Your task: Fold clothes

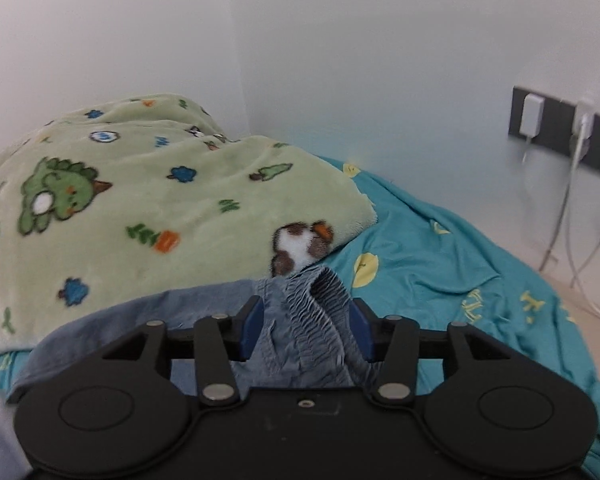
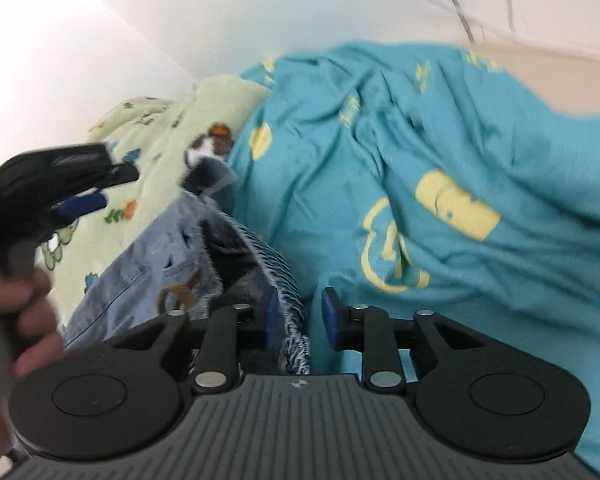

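Denim shorts [image 1: 296, 320] lain on bed, against green blanket [image 1: 140, 208]. Soft, limp, light; bulky gathered waistband judged best hold. Left gripper [image 1: 304, 334] jaws spread around waistband, unclenched. Right gripper [image 2: 300, 316] jaws parted, waistband edge between.

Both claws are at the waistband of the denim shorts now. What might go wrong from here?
1. The left claw stands wide, with the gathered waistband bunched loosely between its fingers; if it lifts before closing, the denim shorts may slip out.
2. The right claw is open too, with the band against one finger only, so it might close on a thin edge.
3. The shorts lie partly on the green fleece blanket; a pull may drag it along.
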Tool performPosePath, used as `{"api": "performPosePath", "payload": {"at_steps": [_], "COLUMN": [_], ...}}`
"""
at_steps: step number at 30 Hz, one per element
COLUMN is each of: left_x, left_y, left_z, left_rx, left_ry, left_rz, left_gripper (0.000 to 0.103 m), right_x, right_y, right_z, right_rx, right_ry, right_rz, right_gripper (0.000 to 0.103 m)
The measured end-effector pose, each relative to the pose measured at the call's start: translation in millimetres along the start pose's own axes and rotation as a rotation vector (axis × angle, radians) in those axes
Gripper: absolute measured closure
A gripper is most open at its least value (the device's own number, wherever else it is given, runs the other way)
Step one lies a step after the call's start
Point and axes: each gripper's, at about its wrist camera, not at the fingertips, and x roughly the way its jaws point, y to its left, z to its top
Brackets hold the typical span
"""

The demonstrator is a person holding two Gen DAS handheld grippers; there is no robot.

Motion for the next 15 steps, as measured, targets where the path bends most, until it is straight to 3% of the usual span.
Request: {"api": "performPosePath", "payload": {"at_steps": [4,6,9,15], "left_x": [-72,-110,-164,-238], "left_y": [21,39,62,90], "left_z": [-31,-53,-84,-133], "left_rx": [-0.067,-0.172,-0.235,-0.308], "left_ry": [0.004,0.006,0.01,-0.025], "left_rz": [0.042,0.083,0.164,0.273], "left_gripper": [0.059,0.059,0.06,0.059], "right_x": [-17,-23,-25,-23], "right_y": [7,13,23,53], "right_z": [1,0,-1,7], "right_rx": [-0.056,-0.093,-0.13,-0.24], "right_ry": [-0.01,0.001,0.012,0.08], "right_rz": [0.081,0.13,0.168,0.229], "right_gripper": [0.066,0.066,0.066,0.063]}}
